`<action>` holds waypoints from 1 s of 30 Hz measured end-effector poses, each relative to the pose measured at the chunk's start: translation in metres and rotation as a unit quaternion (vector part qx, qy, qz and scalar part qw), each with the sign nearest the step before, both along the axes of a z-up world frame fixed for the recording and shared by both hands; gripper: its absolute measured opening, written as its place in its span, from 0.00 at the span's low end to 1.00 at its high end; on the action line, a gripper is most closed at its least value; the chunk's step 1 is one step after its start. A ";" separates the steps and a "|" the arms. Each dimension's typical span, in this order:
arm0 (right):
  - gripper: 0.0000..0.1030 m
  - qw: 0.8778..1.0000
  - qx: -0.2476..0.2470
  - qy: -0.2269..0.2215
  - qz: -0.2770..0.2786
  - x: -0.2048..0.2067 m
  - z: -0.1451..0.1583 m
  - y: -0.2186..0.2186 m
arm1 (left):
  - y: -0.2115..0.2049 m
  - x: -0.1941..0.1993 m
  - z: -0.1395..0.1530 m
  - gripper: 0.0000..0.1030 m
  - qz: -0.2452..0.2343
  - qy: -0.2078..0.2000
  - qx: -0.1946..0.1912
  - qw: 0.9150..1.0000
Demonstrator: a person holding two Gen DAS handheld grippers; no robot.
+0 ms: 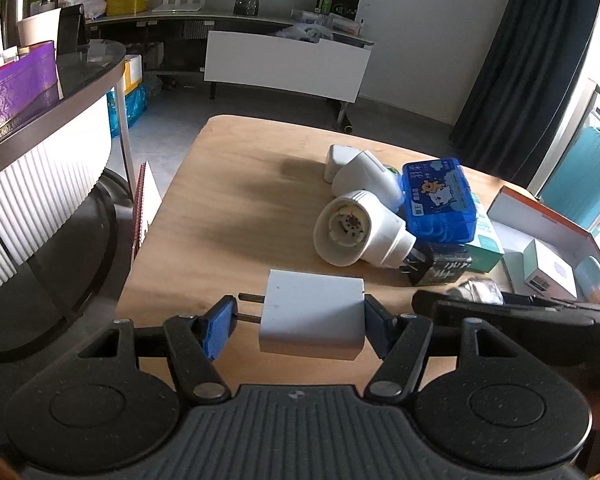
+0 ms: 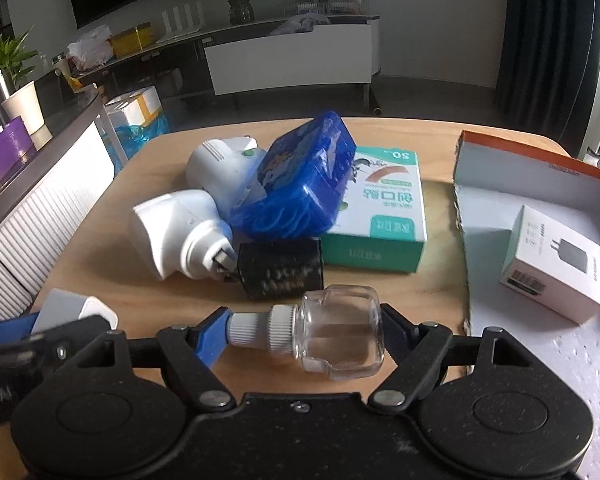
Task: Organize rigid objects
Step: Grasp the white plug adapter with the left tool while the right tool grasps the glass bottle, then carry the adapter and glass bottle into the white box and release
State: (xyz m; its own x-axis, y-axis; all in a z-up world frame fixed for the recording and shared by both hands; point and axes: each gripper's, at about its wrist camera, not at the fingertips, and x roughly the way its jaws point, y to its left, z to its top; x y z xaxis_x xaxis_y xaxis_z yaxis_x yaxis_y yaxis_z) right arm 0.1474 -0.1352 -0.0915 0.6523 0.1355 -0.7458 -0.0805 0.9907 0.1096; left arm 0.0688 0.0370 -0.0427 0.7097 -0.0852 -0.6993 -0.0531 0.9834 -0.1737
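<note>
A white charger (image 1: pixel 312 316) with two prongs sits crosswise in my left gripper (image 1: pixel 300 320), which is shut on it: prong tips against the left pad, body against the right. The charger (image 2: pixel 72 308) also shows at the lower left of the right wrist view. A clear glass bottle (image 2: pixel 340 332) with a white screw cap lies sideways on the wooden table (image 1: pixel 228 208). My right gripper (image 2: pixel 306 336) stands open and straddles it end to end, a finger close to each end. From the left wrist view the right gripper (image 1: pixel 520 312) is a dark shape beside the bottle (image 1: pixel 480 290).
Behind the bottle are a small black box (image 2: pixel 282 272), two white plug-in devices (image 2: pixel 180 232) (image 2: pixel 224 164), a blue plastic case (image 2: pixel 300 184) and a green-and-white carton (image 2: pixel 384 216). To the right, an orange-rimmed open box (image 2: pixel 540 184) holds a white charger carton (image 2: pixel 552 264).
</note>
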 end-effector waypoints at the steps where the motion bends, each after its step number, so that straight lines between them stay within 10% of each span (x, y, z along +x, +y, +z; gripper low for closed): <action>1: 0.90 1.000 0.003 0.002 0.000 -0.003 0.001 -0.002 | -0.001 -0.001 0.001 0.65 -0.001 -0.001 0.000 1.000; 30: 0.90 0.996 0.025 -0.074 -0.033 -0.095 0.084 -0.079 | -0.065 -0.031 0.042 0.65 -0.053 -0.032 0.003 0.998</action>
